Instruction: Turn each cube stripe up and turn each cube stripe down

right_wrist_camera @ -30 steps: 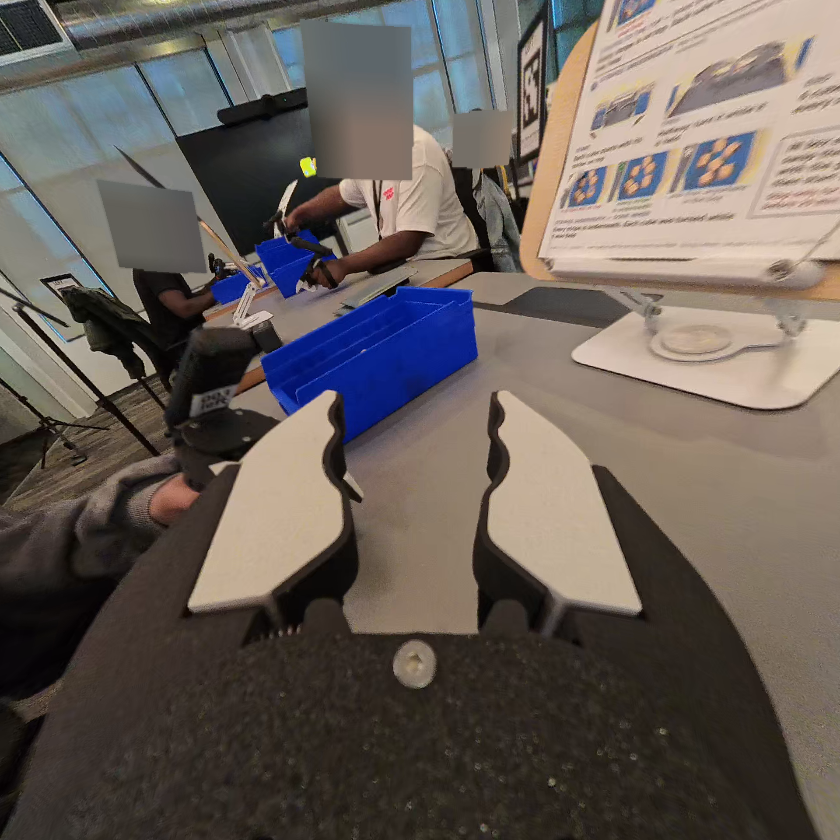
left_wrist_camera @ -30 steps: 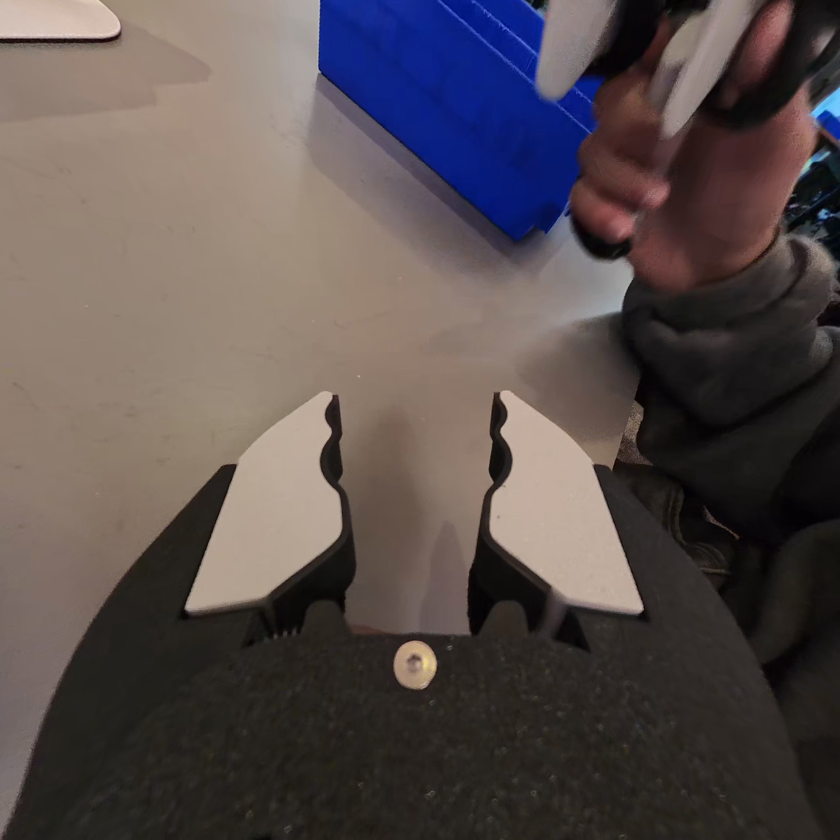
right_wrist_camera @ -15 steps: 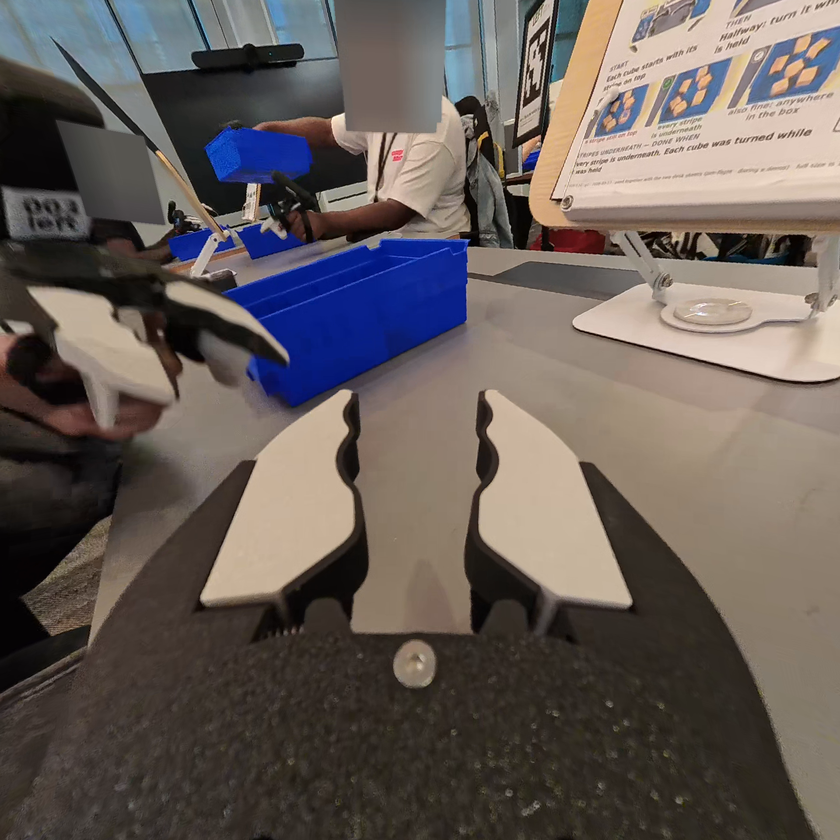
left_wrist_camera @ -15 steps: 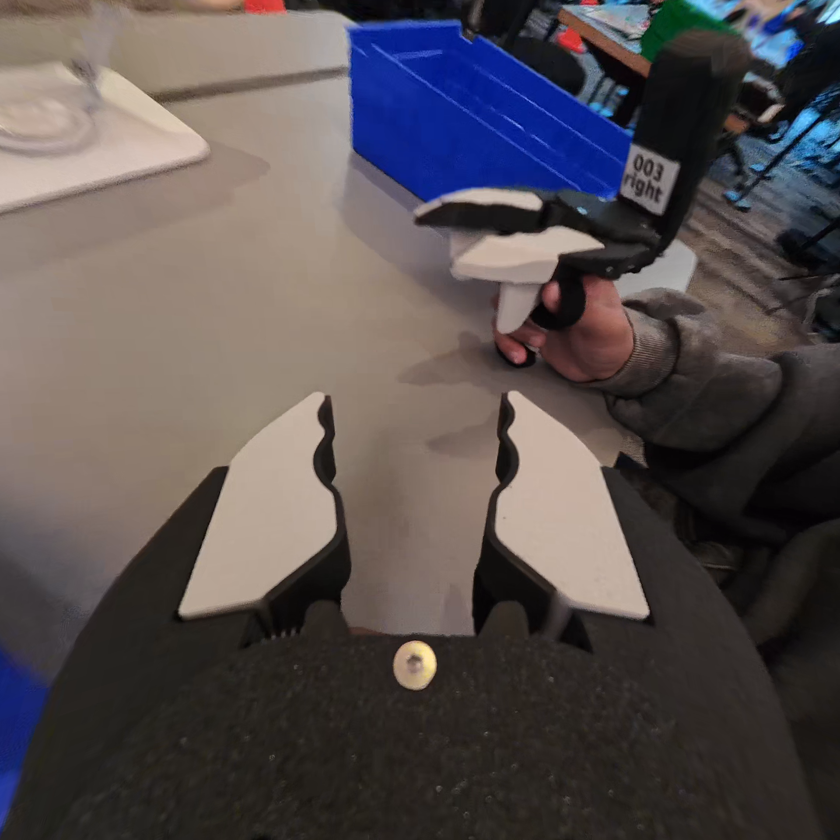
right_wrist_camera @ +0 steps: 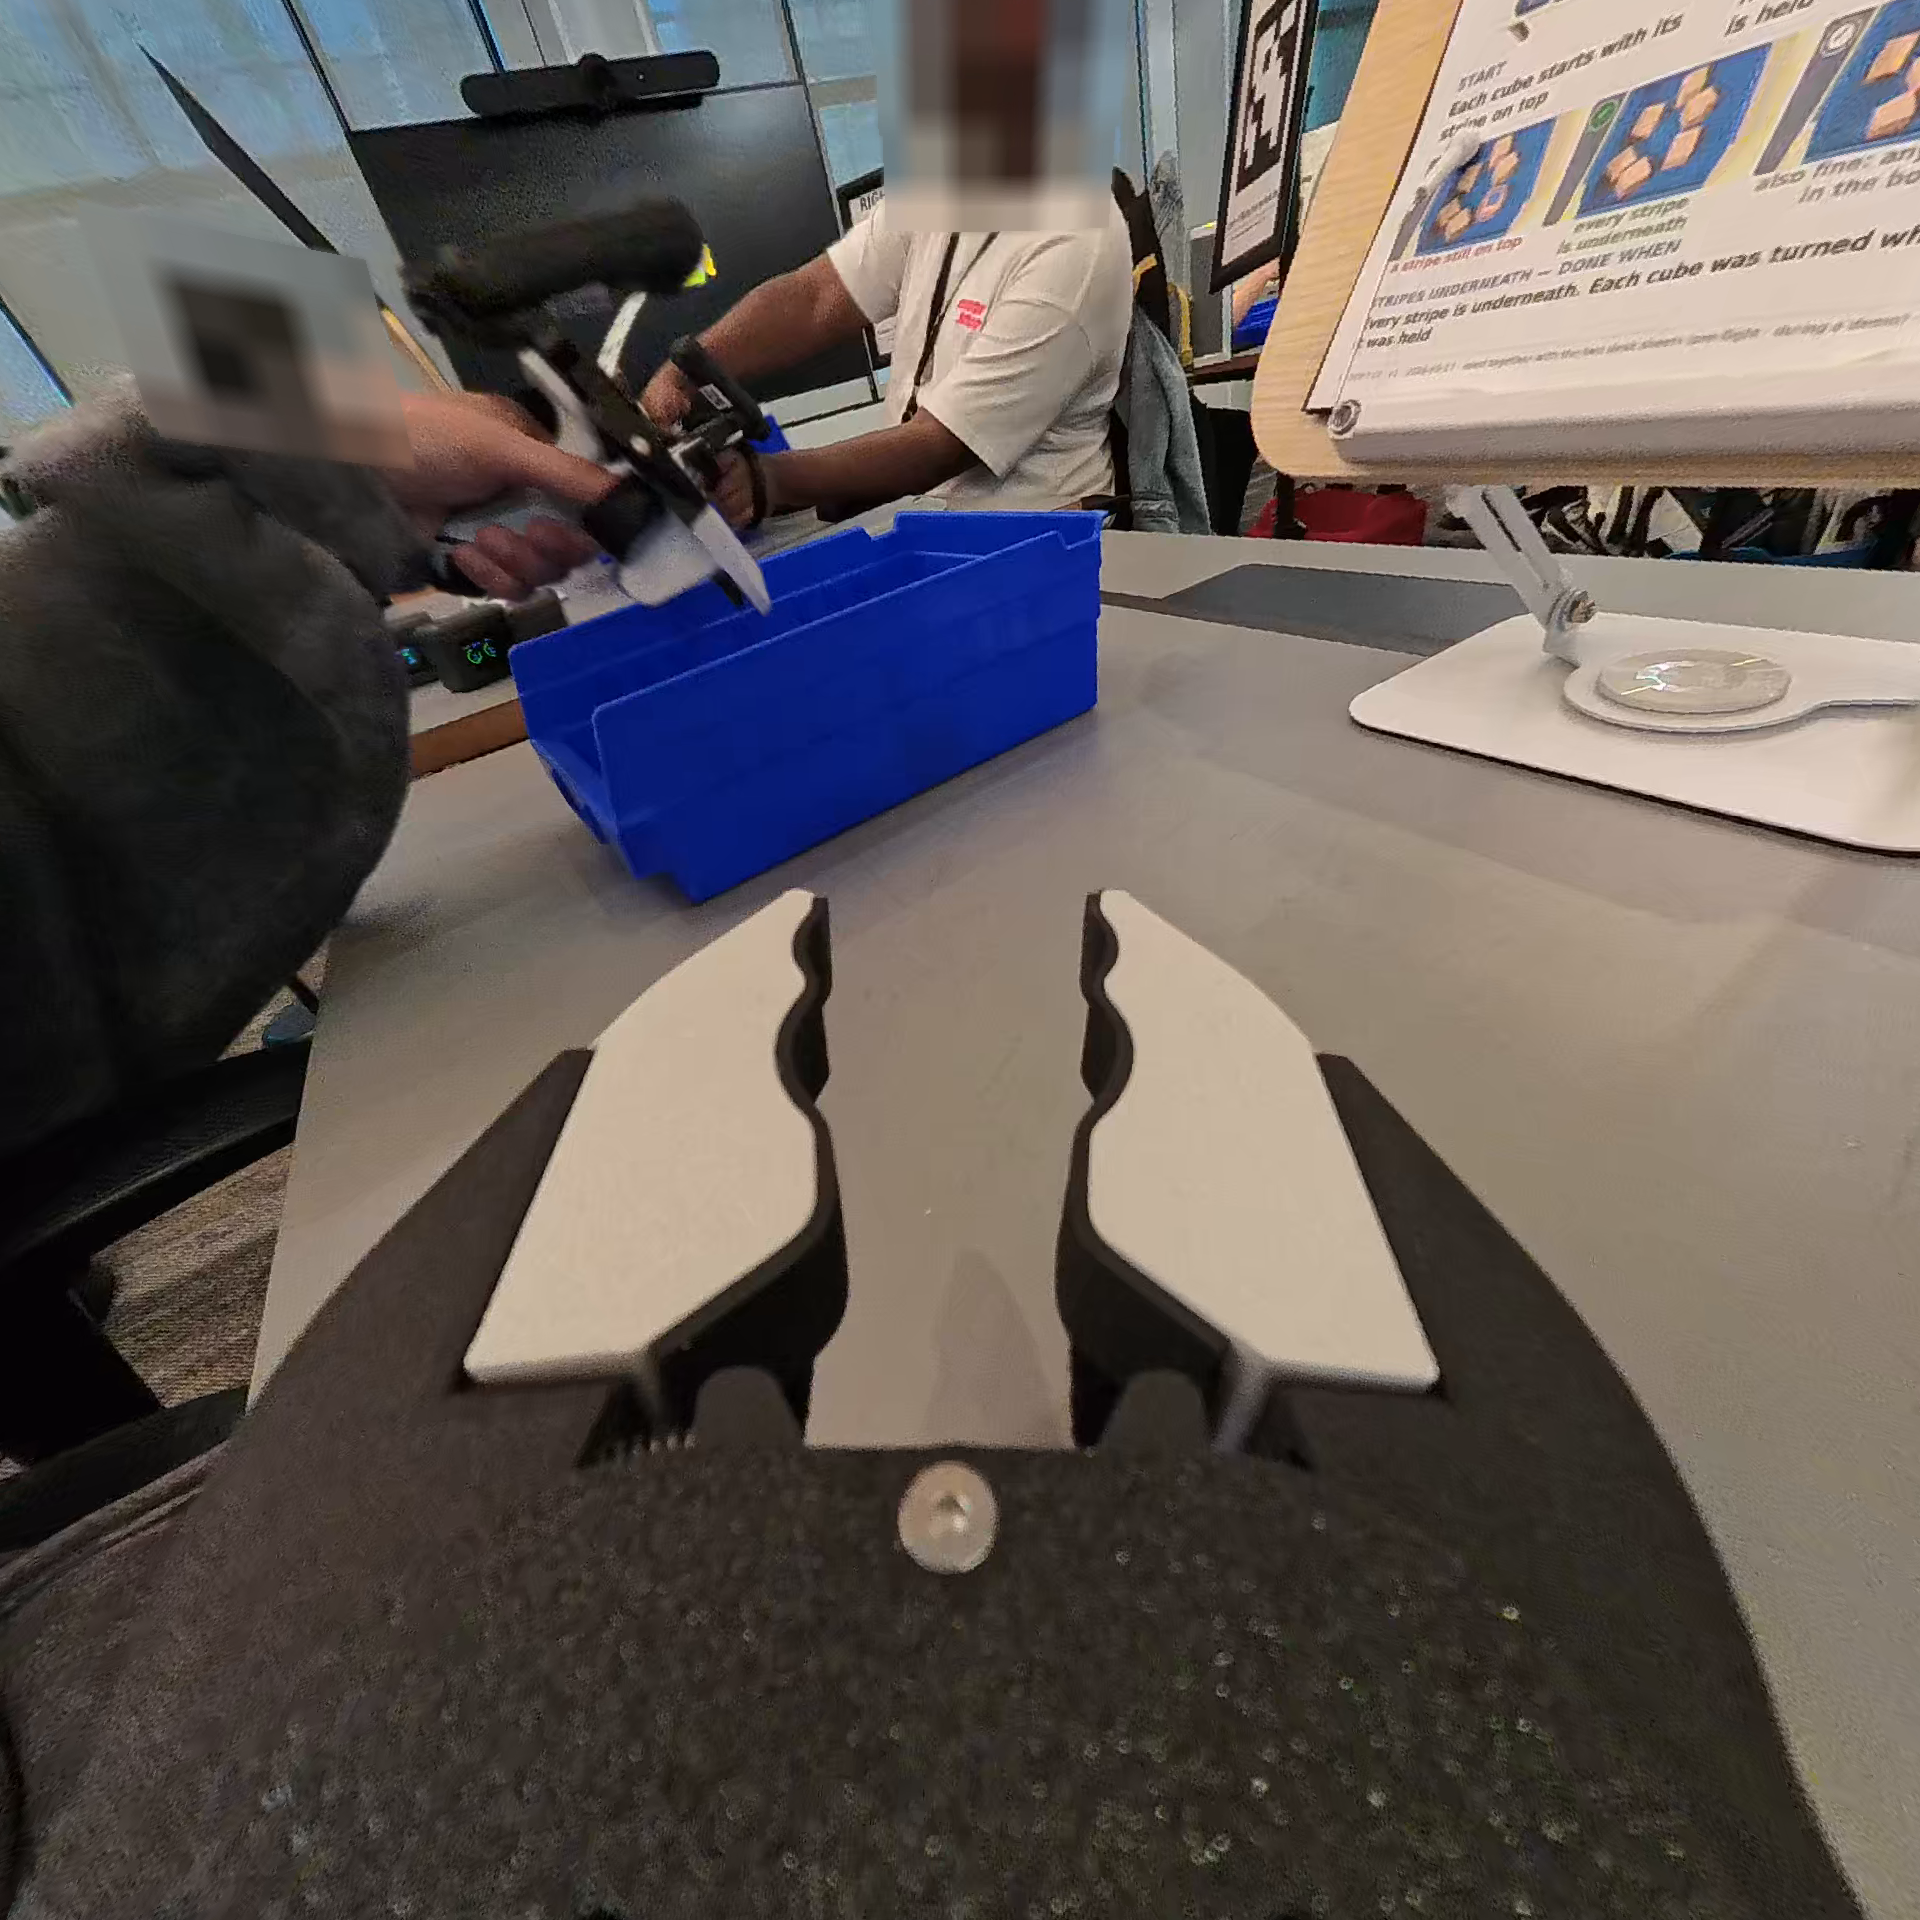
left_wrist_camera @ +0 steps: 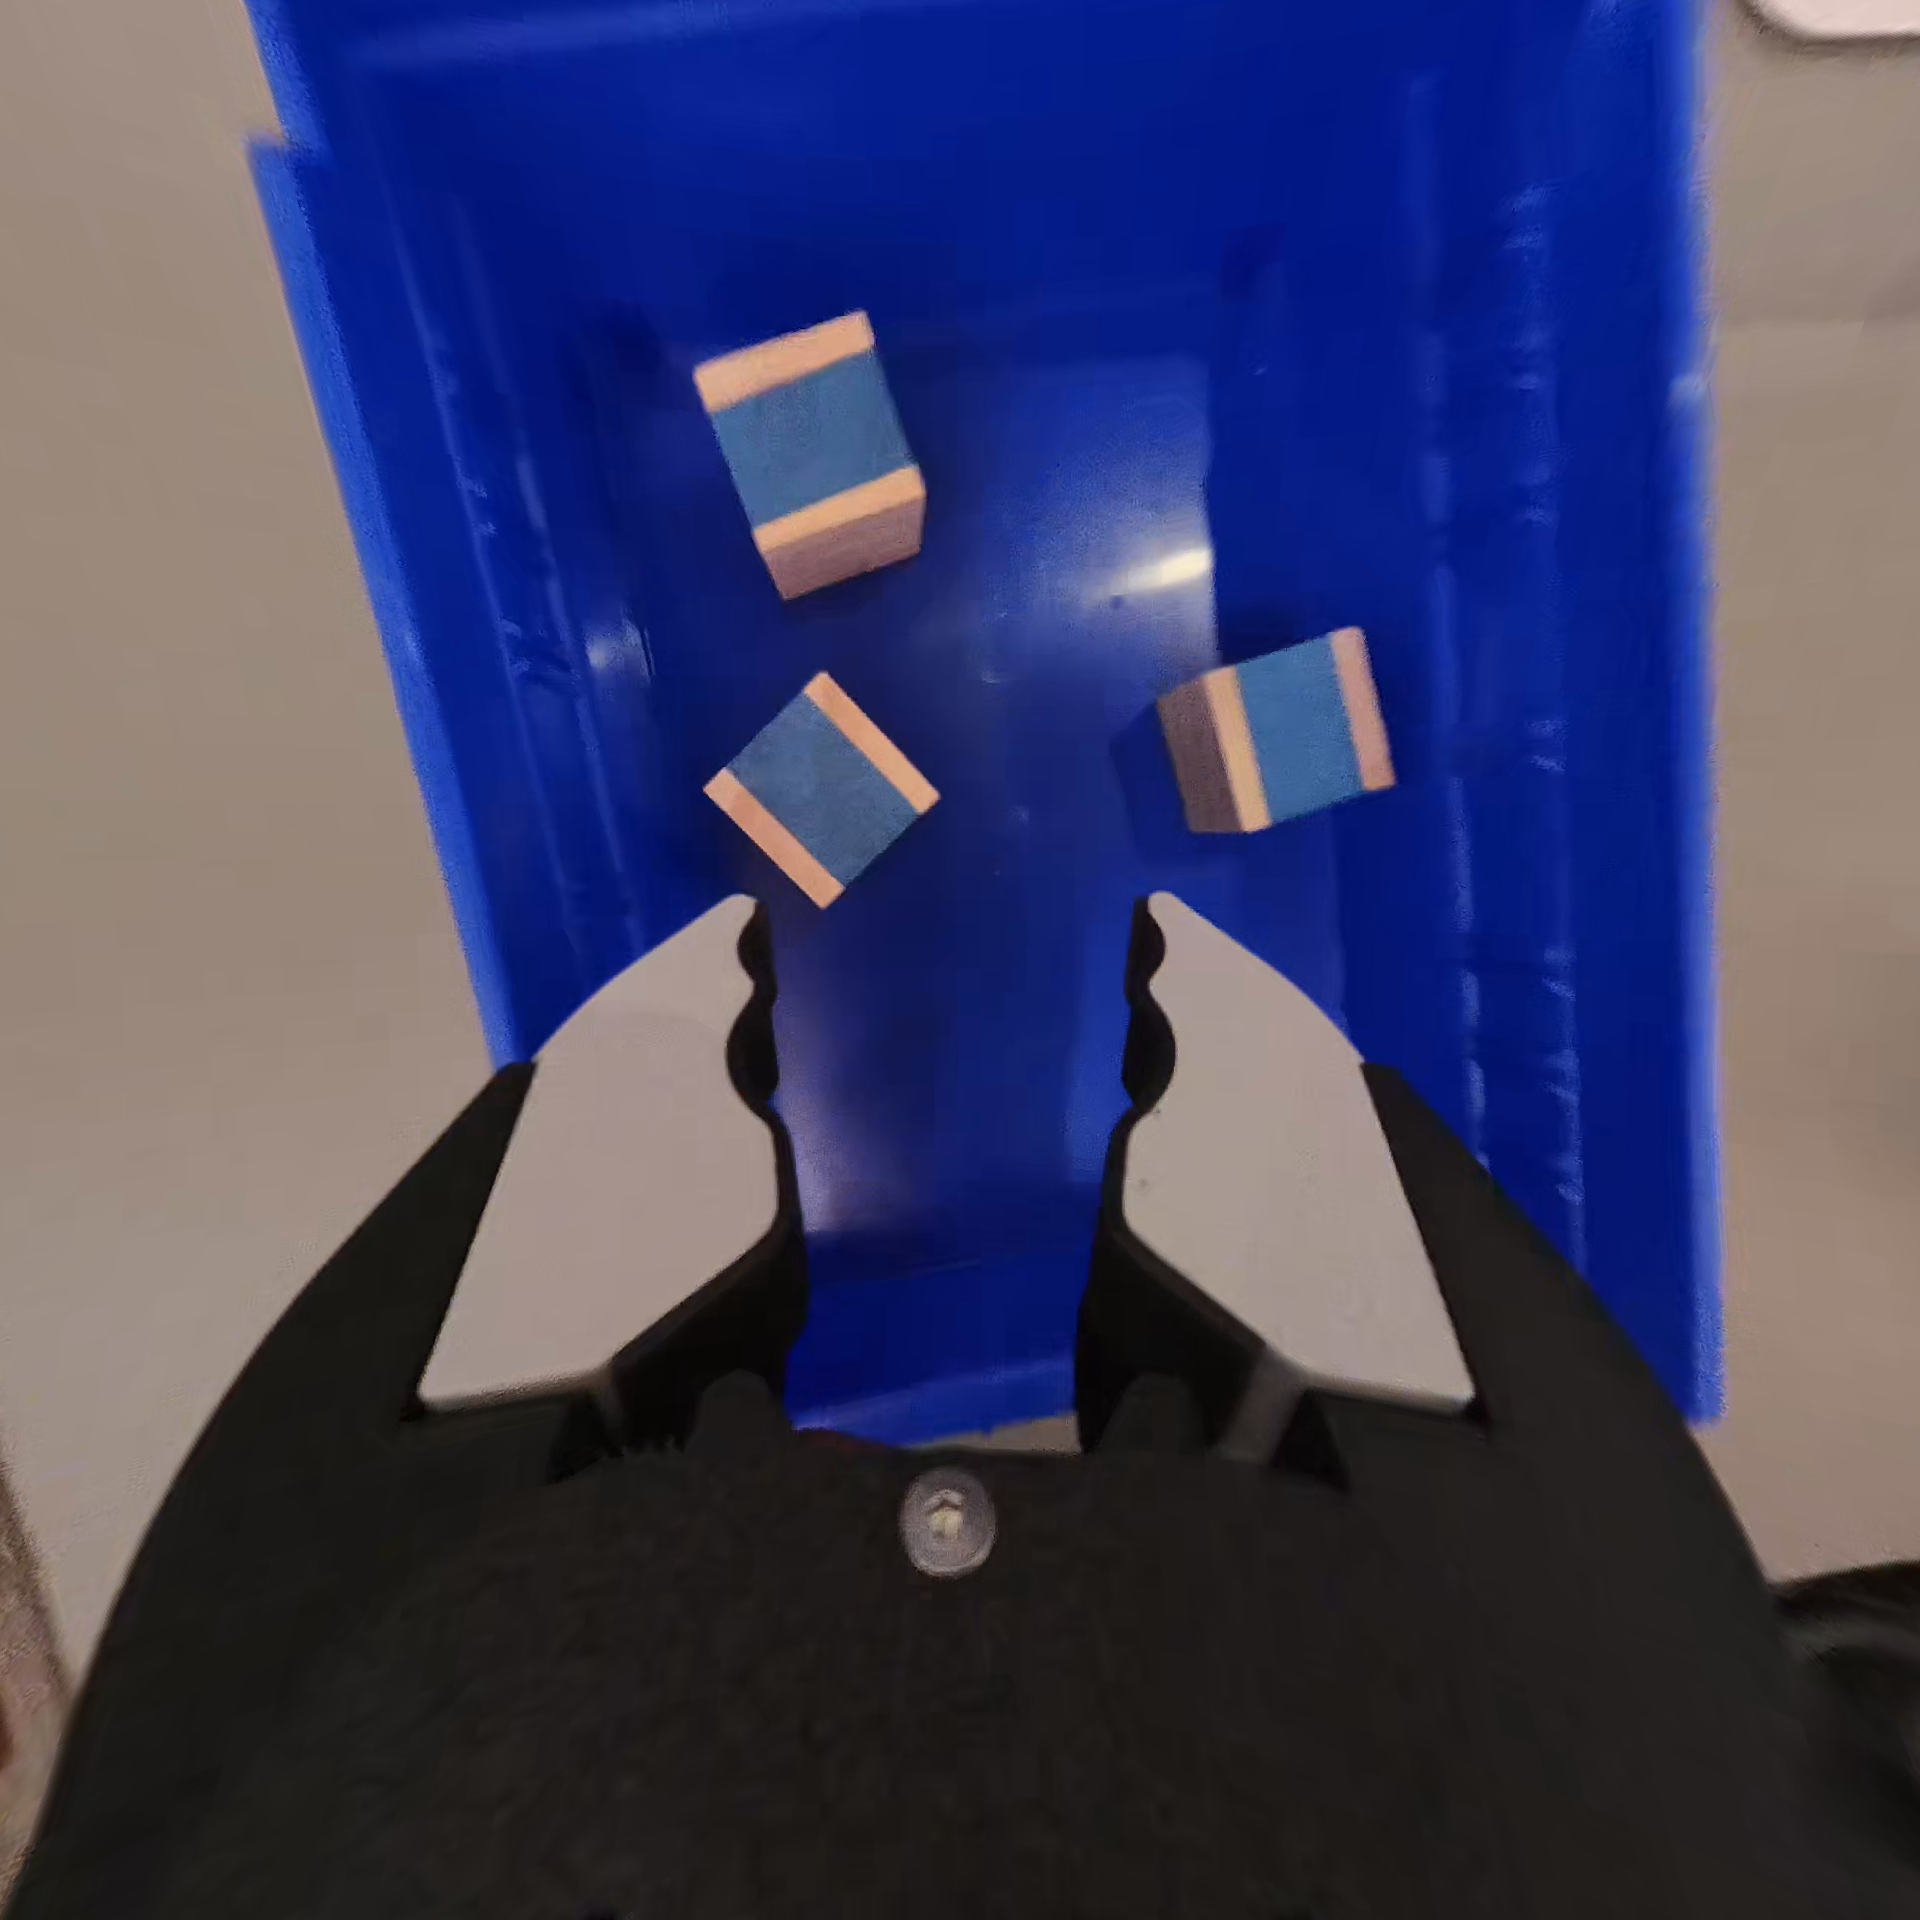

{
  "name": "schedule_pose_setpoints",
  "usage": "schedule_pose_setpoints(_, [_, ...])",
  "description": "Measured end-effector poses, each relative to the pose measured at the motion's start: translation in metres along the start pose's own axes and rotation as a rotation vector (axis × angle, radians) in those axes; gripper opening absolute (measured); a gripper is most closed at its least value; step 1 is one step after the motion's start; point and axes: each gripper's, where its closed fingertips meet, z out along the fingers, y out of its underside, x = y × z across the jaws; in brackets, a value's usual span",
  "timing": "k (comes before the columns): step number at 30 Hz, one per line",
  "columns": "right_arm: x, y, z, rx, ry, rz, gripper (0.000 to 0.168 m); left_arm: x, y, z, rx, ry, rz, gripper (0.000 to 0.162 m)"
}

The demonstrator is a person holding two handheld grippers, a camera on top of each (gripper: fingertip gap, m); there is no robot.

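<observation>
In the left wrist view I look down into a blue bin (left_wrist_camera: 1558, 727). Three wooden cubes lie on its floor, each with a blue stripe facing up: one at the back (left_wrist_camera: 808, 449), one near the front left (left_wrist_camera: 821, 788), one at the right (left_wrist_camera: 1283, 727). My left gripper (left_wrist_camera: 948, 906) is open and empty, hovering above the bin just short of the front-left cube. In the right wrist view my right gripper (right_wrist_camera: 954, 902) is open and empty over the grey table, short of the blue bin (right_wrist_camera: 831, 696). The left gripper (right_wrist_camera: 665, 551) shows above the bin's rim there.
A white stand base (right_wrist_camera: 1662, 727) holding an instruction board (right_wrist_camera: 1621, 229) stands on the table at the right. A person in a white shirt (right_wrist_camera: 997, 353) works at another table behind. The grey table (right_wrist_camera: 1351, 987) surrounds the bin.
My left gripper has swung from the bare table to above the blue bin and now points down at the cubes. My right gripper has barely moved and its jaws stand slightly closer.
</observation>
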Motion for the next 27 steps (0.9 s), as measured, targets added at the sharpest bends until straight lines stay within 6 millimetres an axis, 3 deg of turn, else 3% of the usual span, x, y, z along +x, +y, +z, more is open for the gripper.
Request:
schedule_pose_setpoints(5, [0.000,0.002,0.001,-0.007,-0.006,0.019,0.046,-0.016,0.003,0.042,-0.053,-0.028,-0.169,0.065])
schedule_pose_setpoints(11, [0.001,0.007,0.004,-0.028,-0.025,0.072,0.045,-0.030,-0.008,0.053,-0.036,-0.170,-0.313,0.063])
schedule_pose_setpoints(16, [-0.005,0.011,0.003,-0.045,-0.049,0.082,0.045,-0.038,0.007,0.070,-0.127,-0.310,-0.325,0.050])
schedule_pose_setpoints(22, [-0.008,0.011,0.003,-0.051,-0.056,0.067,0.044,-0.023,0.004,0.062,-0.113,-0.286,-0.267,0.048])
schedule_pose_setpoints(25, [-0.007,0.011,0.003,-0.049,-0.055,0.065,0.044,0.002,-0.013,0.040,-0.006,-0.183,-0.214,0.048])
schedule_pose_setpoints(27, [-0.005,0.010,0.003,-0.043,-0.051,0.071,0.044,0.030,-0.026,0.016,0.096,-0.052,-0.177,0.048])
